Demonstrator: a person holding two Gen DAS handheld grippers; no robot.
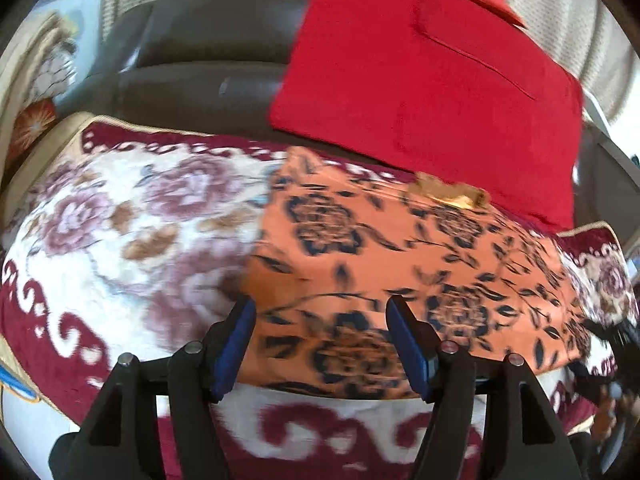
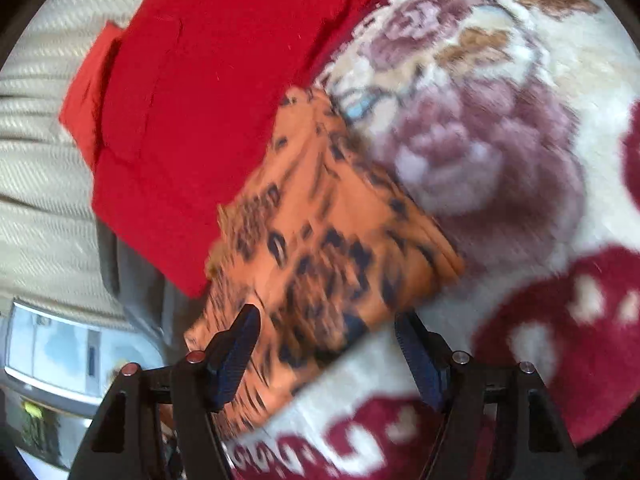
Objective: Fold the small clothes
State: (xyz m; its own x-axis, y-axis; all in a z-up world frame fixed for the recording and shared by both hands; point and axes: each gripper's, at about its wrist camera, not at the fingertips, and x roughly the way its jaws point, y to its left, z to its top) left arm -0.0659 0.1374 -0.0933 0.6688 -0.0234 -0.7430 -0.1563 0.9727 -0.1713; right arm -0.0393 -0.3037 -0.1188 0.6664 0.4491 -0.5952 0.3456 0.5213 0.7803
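Floral blanket (image 1: 120,220) covers the work surface, red cushion (image 1: 432,92) at its far edge; the orange patterned garment (image 1: 400,264) lies flat on the blanket, its far edge touching the cushion. Judged thin, light, limp – it should sag and slide, so take it by hem or corners. Left gripper (image 1: 322,344) and right gripper (image 2: 326,354) both hover over it, jaws apart, gripping nothing.

Bright, even daylight; both fisheye views bend at dark rims and are smeared by motion blur.
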